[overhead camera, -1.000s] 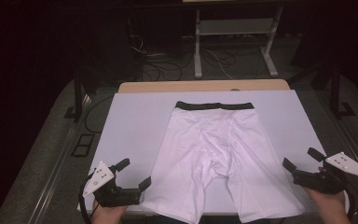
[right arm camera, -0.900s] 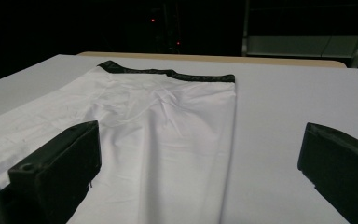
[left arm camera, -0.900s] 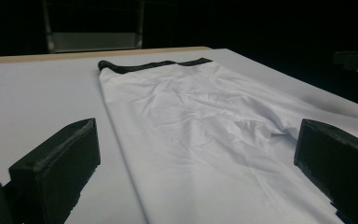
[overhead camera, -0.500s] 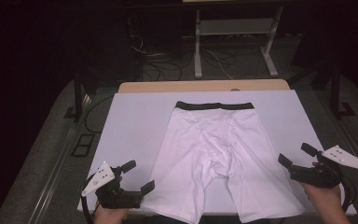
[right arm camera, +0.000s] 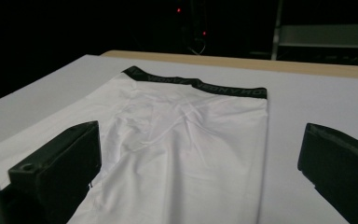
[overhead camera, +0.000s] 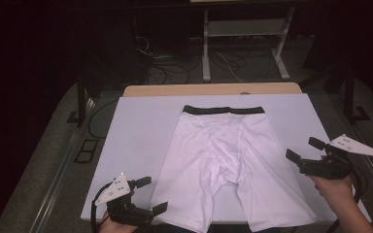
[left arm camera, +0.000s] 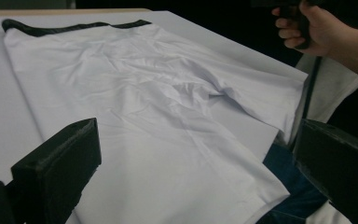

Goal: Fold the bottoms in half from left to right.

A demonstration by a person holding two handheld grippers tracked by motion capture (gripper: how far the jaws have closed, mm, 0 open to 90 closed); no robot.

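Now the white shorts (overhead camera: 226, 165) lie spread flat in the middle of the bench (overhead camera: 141, 126), black waistband (overhead camera: 223, 109) at the far side and both legs pointing back toward the person. The cloth is mostly smooth, with a knot of creases around the crotch where the two legs part. The hems of the legs reach the near edge of the white bench top.

Down at the near left corner, the left gripper (overhead camera: 148, 195) hovers just beside the hem of the left leg, its fingers (overhead camera: 159, 208) spread wide apart and holding nothing. From the left gripper view, the two black fingers (left arm camera: 58, 163) frame that leg's hem, which runs right to the bench edge, and dark blue cloth shows below it. The person's other hand (left arm camera: 314, 28) appears far off at the top right of that view.

Over on the right, the right gripper (overhead camera: 307, 149) sits above the bench near the outer edge of the right leg, held in the person's hand (overhead camera: 335, 187), grey plate (overhead camera: 357, 145) on top. Its fingers (overhead camera: 294, 156) are wide apart too, nothing between them. In the right gripper view, the fingers (right arm camera: 58, 168) frame the shorts lengthwise, and the waistband shows lettering that is too dim to read surely.

Neither gripper touches the cloth.
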